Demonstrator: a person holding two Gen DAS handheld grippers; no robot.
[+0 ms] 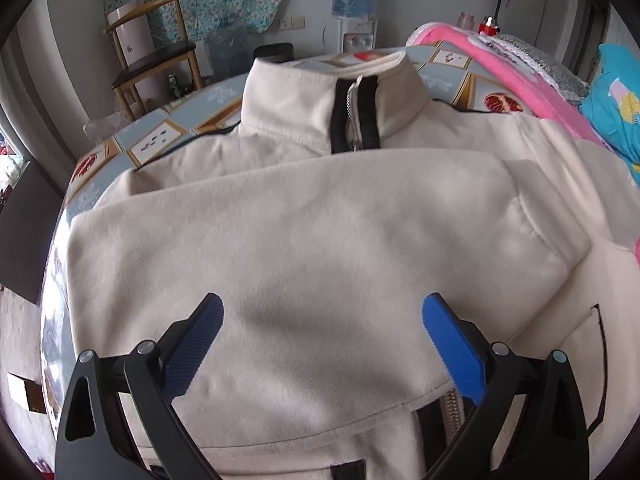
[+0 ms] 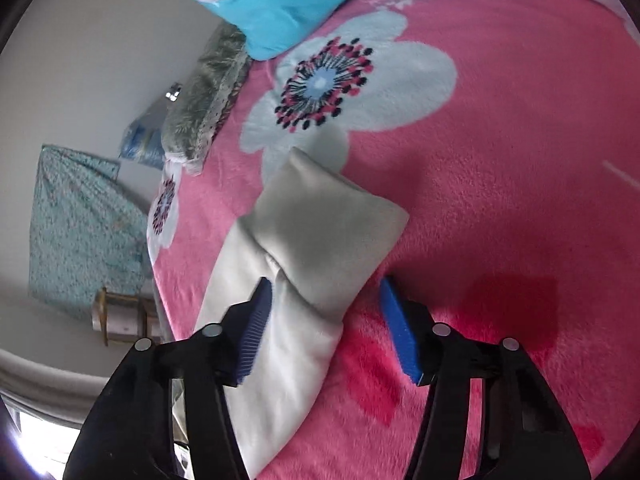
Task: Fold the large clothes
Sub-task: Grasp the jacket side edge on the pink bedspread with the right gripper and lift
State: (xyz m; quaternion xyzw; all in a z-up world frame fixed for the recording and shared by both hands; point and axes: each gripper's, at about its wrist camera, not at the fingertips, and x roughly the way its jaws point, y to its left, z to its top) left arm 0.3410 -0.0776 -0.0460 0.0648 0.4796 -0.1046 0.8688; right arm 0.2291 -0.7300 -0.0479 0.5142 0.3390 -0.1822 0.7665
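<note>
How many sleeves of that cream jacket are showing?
2. One sleeve lies folded across the jacket front; the other sleeve stretches onto the pink blanket, between the right gripper fingers.

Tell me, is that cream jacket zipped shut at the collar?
Shut at the collar. In the left wrist view the jacket lies flat, its zipper closed up through the collar. One sleeve is folded across the chest.

Cream jacket (image 1: pixel 320 240), black-edged zipper (image 1: pixel 356 114) at collar. Beneath jacket, pale blue tablecloth (image 1: pixel 160 136) patterned with framed fruit squares. Right of jacket, pink blanket (image 2: pixel 500 160) printed with white flowers, dark-dotted centres. Beyond blanket, turquoise pillow (image 2: pixel 304 4), yellow patches. Blue gripper pads (image 1: pixel 454 350).
</note>
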